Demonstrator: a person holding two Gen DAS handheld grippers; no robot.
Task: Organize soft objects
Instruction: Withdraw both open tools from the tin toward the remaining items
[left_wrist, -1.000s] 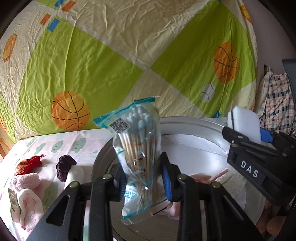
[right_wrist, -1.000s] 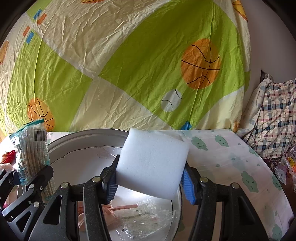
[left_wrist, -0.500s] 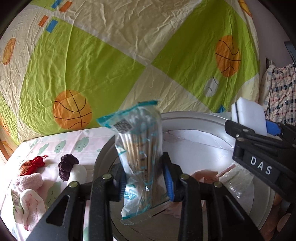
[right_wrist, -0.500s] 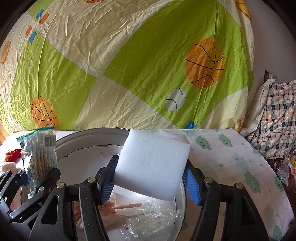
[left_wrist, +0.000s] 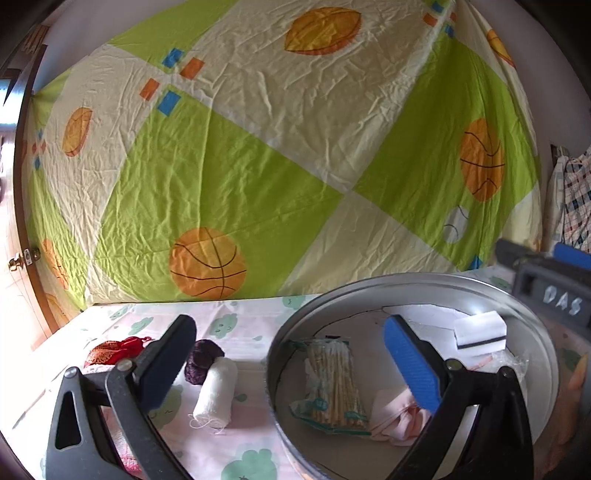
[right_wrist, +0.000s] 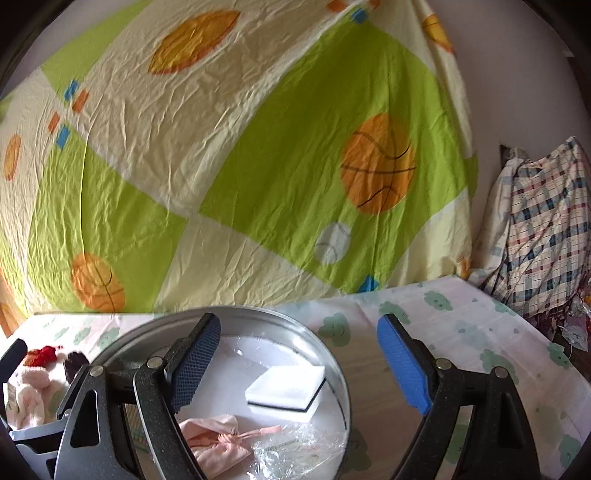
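A round metal tray (left_wrist: 273, 354) (right_wrist: 341, 373) sits on the cloud-print cloth. In it lie a bag of cotton swabs (left_wrist: 332, 384), a white sponge (left_wrist: 480, 334) (right_wrist: 286, 387), a pink pouch (left_wrist: 397, 419) (right_wrist: 214, 439) and clear plastic wrap (right_wrist: 295, 450). My left gripper (left_wrist: 291, 363) is open and empty above the tray's left rim. My right gripper (right_wrist: 299, 363) is open and empty above the sponge. Left of the tray lie a white roll (left_wrist: 218, 387), a purple bundle (left_wrist: 201, 360) and a red pouch (left_wrist: 114, 347).
A green and cream basketball-print sheet (left_wrist: 280, 166) hangs behind the table. A plaid cloth bundle (right_wrist: 535, 229) sits at the right. Pink towels (right_wrist: 31, 391) lie at the table's left end. A wooden door frame (left_wrist: 26, 206) stands at far left.
Both grippers have opened. The bag of cotton swabs left my left gripper and the white sponge left my right gripper; both now lie in the tray. Both grippers have pulled back.
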